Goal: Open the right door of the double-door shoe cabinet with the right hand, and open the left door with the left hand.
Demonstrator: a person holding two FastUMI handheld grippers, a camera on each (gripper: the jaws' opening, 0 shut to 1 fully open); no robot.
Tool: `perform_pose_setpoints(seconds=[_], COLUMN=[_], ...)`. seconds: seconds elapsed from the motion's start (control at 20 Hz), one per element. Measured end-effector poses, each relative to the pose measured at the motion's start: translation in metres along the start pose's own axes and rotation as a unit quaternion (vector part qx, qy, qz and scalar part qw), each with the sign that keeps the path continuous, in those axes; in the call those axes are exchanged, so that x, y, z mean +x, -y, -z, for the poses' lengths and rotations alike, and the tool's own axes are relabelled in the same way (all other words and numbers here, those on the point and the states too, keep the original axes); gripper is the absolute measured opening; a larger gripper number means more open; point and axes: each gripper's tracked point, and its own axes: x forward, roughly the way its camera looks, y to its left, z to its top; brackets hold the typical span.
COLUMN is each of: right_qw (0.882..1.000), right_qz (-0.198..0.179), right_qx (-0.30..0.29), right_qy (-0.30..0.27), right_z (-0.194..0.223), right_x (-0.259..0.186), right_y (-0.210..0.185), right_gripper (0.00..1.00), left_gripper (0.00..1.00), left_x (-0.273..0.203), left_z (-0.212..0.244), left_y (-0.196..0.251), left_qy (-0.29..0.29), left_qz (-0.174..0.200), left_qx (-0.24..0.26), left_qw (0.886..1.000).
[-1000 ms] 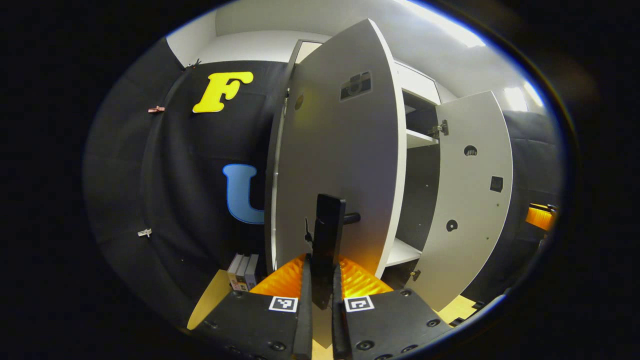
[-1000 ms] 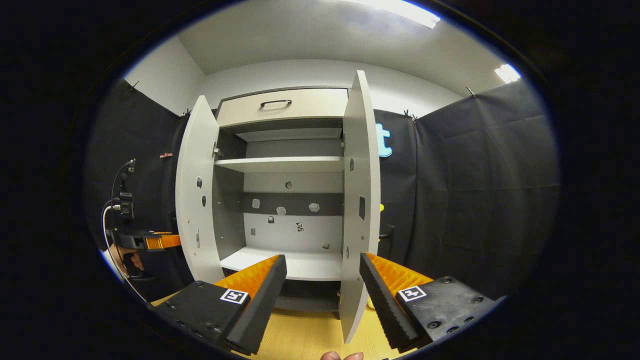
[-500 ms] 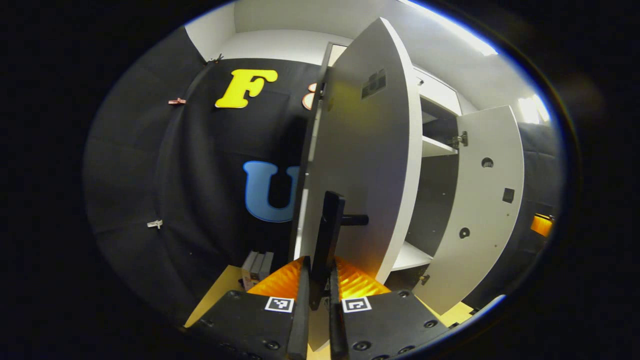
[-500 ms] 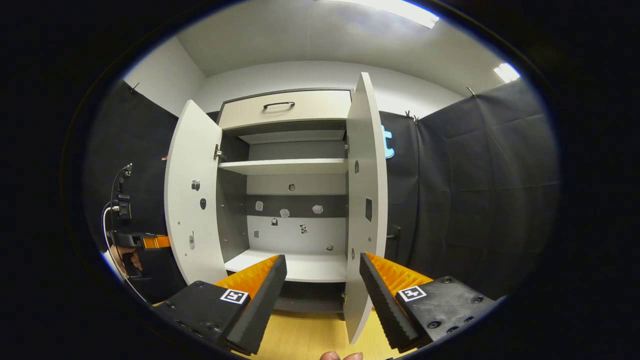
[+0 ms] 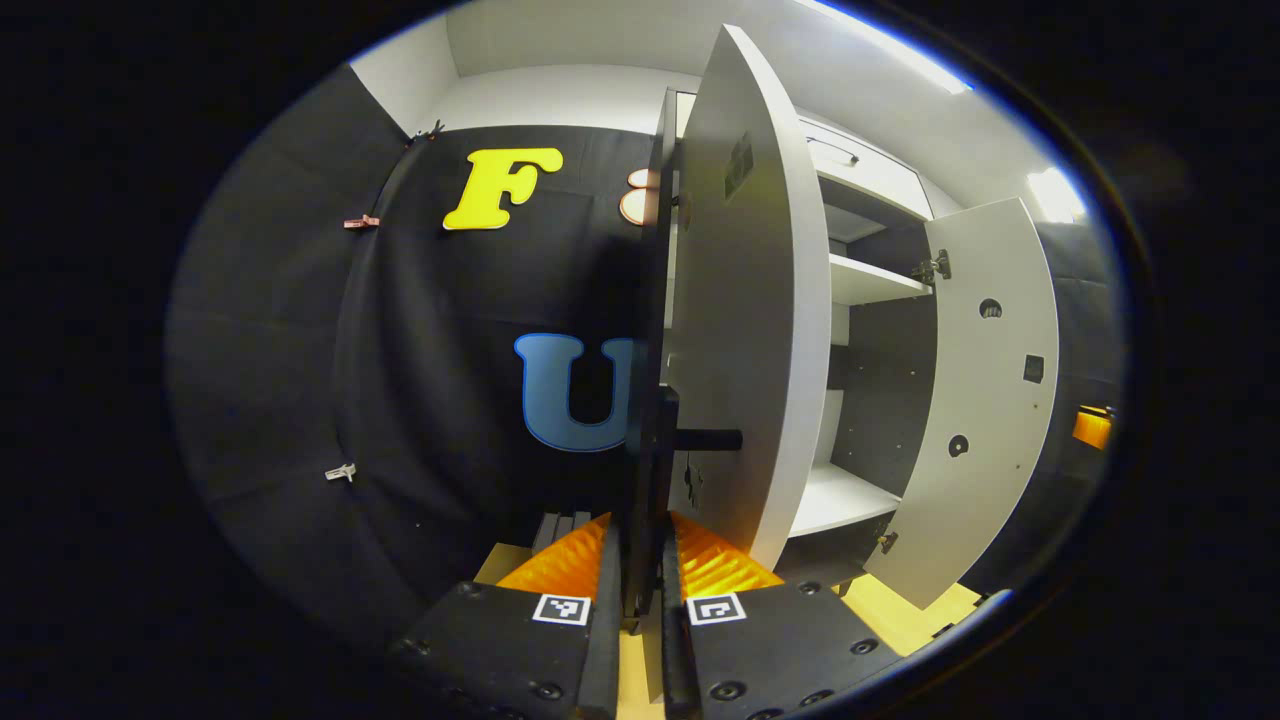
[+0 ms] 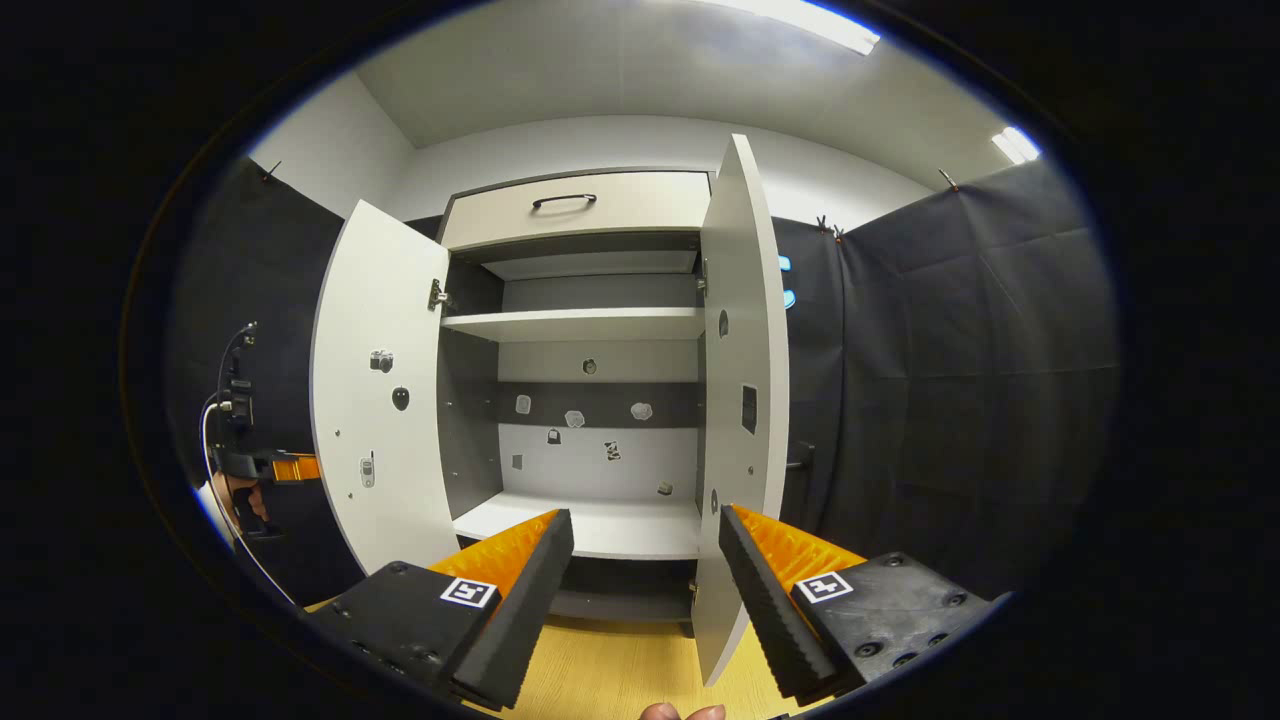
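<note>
The white shoe cabinet (image 6: 590,325) stands with both doors swung out. My left gripper (image 5: 640,535) is shut on the upright black handle (image 5: 655,450) of the left door (image 5: 750,300), which I see almost edge-on. Beyond it the right door (image 5: 990,400) hangs open. In the right gripper view my right gripper (image 6: 645,520) is open and holds nothing, a little in front of the cabinet. The right door (image 6: 745,400) sits just above its right finger. The left door (image 6: 375,430) stands wide at the left, with the left gripper (image 6: 270,468) and a hand behind it.
Inside are a white shelf (image 6: 575,322) and a bottom board (image 6: 590,525), with small stickers on the back panel. A drawer with a black handle (image 6: 563,201) tops the cabinet. Wooden floor (image 6: 610,670) lies below. Small boxes (image 5: 560,525) stand at the wall's foot.
The left door has swung farther out with my left gripper still shut on its handle. My right gripper stays open and has barely moved.
</note>
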Motion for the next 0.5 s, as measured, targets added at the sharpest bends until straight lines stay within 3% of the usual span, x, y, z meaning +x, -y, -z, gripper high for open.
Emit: perform_pose_setpoints(seconds=[0.5], right_qw=[1.0], right_qz=[0.001], right_qx=[0.005], right_qy=[-0.002], right_z=[0.0], right_x=[0.003], right_y=[0.001], right_gripper=[0.93], left_gripper=[0.24], left_x=[-0.026], left_z=[-0.002], left_y=[-0.001], left_qy=[0.009], left_qz=[-0.025], left_qx=[0.008], left_qw=[1.0])
